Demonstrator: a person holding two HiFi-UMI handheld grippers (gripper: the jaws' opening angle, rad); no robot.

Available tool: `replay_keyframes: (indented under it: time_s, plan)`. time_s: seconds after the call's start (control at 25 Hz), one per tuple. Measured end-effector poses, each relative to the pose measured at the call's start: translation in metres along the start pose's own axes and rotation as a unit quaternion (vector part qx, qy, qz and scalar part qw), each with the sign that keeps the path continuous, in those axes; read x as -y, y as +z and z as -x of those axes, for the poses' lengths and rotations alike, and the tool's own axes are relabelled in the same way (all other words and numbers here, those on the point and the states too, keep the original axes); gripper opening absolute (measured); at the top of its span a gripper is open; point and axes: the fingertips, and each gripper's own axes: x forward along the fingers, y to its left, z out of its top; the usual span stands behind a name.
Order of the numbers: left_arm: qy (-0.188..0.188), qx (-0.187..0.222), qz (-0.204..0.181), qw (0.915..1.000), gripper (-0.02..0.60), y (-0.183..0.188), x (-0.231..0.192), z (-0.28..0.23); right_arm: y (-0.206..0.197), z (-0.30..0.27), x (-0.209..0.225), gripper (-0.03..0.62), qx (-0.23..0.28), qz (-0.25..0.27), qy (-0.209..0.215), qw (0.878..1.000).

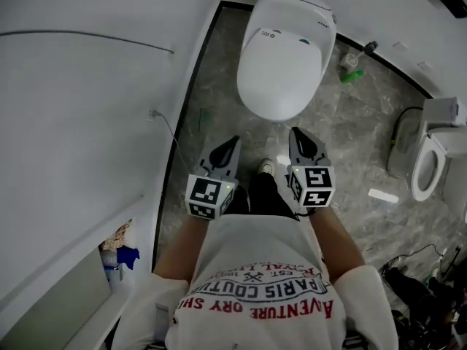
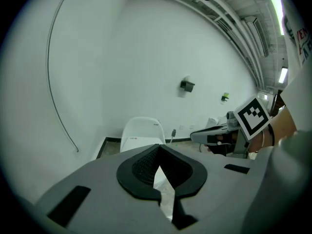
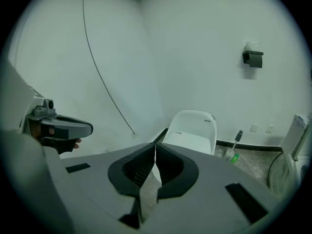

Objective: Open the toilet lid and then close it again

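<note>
The white toilet (image 1: 281, 64) stands against the far wall with its lid down; it also shows ahead in the left gripper view (image 2: 141, 133) and the right gripper view (image 3: 192, 130). My left gripper (image 1: 232, 143) and right gripper (image 1: 295, 133) are held side by side close to my body, pointing toward the toilet bowl's front and short of it. Both are shut with nothing between the jaws, as their own views show for the left gripper (image 2: 158, 147) and the right gripper (image 3: 155, 147). Neither touches the toilet.
A white wall runs along the left, with a thin cable (image 1: 171, 133) hanging down it. A green bottle (image 1: 352, 76) lies beside the toilet. A second white toilet (image 1: 430, 162) stands at the right, with dark cables (image 1: 416, 283) on the floor nearby. A black holder (image 3: 253, 57) is on the wall.
</note>
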Motion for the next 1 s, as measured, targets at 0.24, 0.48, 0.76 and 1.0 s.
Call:
replay_keyframes:
  time_s: [0.24, 0.48, 0.76, 1.0]
  plan:
    - [-0.009, -0.045, 0.015, 0.9988, 0.006, -0.049, -0.031, -0.07, -0.043, -0.068, 0.017, 0.014, -0.036, 0.006, -0.001, 0.999]
    - [-0.04, -0.029, -0.006, 0.9987, 0.006, -0.088, -0.064, -0.15, -0.089, -0.14, 0.034, 0.014, -0.047, 0.018, -0.031, 0.998]
    - [-0.096, -0.06, -0.104, 0.9881, 0.006, -0.168, -0.085, -0.225, -0.169, -0.212, 0.036, 0.014, -0.082, 0.084, -0.021, 0.993]
    - [-0.112, -0.096, -0.198, 0.969, 0.008, -0.236, -0.115, -0.269, -0.225, -0.256, 0.039, 0.015, -0.12, 0.19, -0.026, 0.974]
